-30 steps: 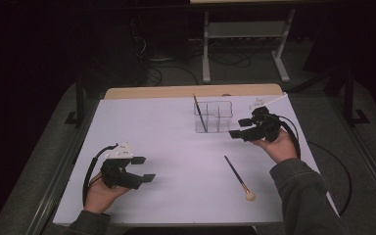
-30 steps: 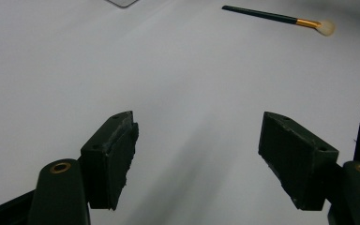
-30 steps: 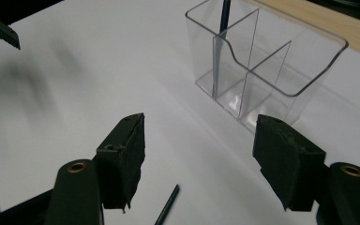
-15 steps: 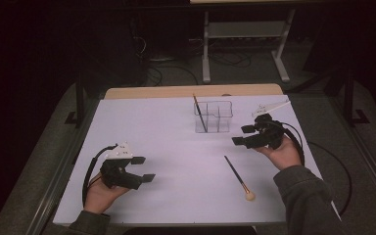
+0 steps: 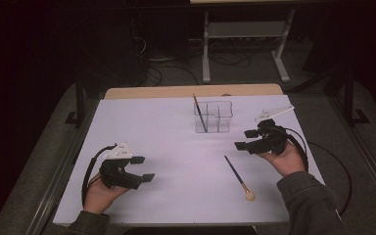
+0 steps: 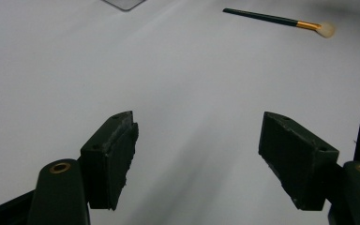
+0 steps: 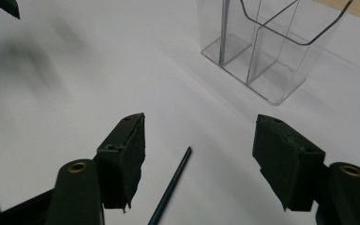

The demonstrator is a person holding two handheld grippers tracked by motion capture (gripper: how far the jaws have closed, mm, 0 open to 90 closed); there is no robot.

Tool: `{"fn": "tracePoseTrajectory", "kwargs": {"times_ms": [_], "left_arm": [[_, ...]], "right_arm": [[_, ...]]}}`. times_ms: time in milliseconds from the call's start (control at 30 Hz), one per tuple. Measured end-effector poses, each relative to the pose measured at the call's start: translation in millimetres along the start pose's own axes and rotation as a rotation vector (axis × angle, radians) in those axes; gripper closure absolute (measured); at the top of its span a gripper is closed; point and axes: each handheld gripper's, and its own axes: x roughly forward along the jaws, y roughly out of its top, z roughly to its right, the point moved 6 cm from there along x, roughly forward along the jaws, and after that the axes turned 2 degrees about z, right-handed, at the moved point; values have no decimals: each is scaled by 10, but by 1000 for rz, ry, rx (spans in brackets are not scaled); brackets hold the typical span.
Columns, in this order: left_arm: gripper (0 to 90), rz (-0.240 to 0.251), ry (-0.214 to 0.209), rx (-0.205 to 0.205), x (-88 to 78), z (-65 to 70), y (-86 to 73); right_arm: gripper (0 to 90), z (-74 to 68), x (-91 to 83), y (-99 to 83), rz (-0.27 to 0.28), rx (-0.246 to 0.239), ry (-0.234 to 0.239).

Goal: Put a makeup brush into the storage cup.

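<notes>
A dark-handled makeup brush (image 5: 237, 176) with a pale tip lies flat on the white table (image 5: 176, 147), right of centre; it also lies far ahead in the left gripper view, brush (image 6: 281, 21). A clear divided holder (image 5: 213, 116) stands at the back with another brush (image 5: 199, 113) leaning in its left compartment. My right gripper (image 5: 246, 139) hovers open to the right of the holder, above the lying brush's handle end (image 7: 171, 187); the holder (image 7: 272, 51) is ahead of its jaws. My left gripper (image 5: 143, 169) rests open at the front left, jaws (image 6: 197, 159) empty.
A wooden strip (image 5: 191, 91) borders the table's far edge. Behind it the floor is dark, with cables and a metal stand (image 5: 245, 44). A cable (image 5: 323, 156) loops off the table's right side.
My right gripper has drifted toward the front and slightly down, away from the holder. The left gripper and both brushes have stayed put.
</notes>
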Motion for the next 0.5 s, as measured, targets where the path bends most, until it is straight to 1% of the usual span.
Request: {"fn": "tracePoseTrajectory", "kwargs": {"times_ms": [33, 67, 100, 133, 200, 233, 300, 367, 400, 433, 500], "left_arm": [[267, -1, 0, 0, 2, 0, -1], [267, 1, -1, -2, 4, 2, -2], [267, 1, 0, 0, 4, 1, -1], [267, 2, 0, -1, 3, 1, 0], [267, 4, 1, -2, 1, 1, 2], [267, 5, 2, -4, -1, 1, 2], [267, 6, 2, -4, -2, 0, 2], [267, 5, 2, -4, -2, 0, 1], [267, 5, 2, -4, -2, 1, 2], [267, 5, 2, -2, -3, 1, 2], [267, 6, 1, -2, -5, 2, 5]], "right_arm": [[336, -12, -4, -7, -4, 7, -2], [336, -20, -8, -24, -3, 1, -3], [336, -33, -13, -32, -5, 9, -1], [336, -29, -11, -42, 0, -3, -2], [336, -52, -17, -60, -4, 10, -1], [336, -52, -15, -69, -3, 0, -1], [336, -72, -18, -86, -4, 8, 1], [336, -73, -17, -94, -3, 1, -2], [336, -84, -18, -102, -5, 6, -3], [336, -82, -15, -110, -5, -3, -8], [336, -94, -18, -126, -8, 1, -5]]}}
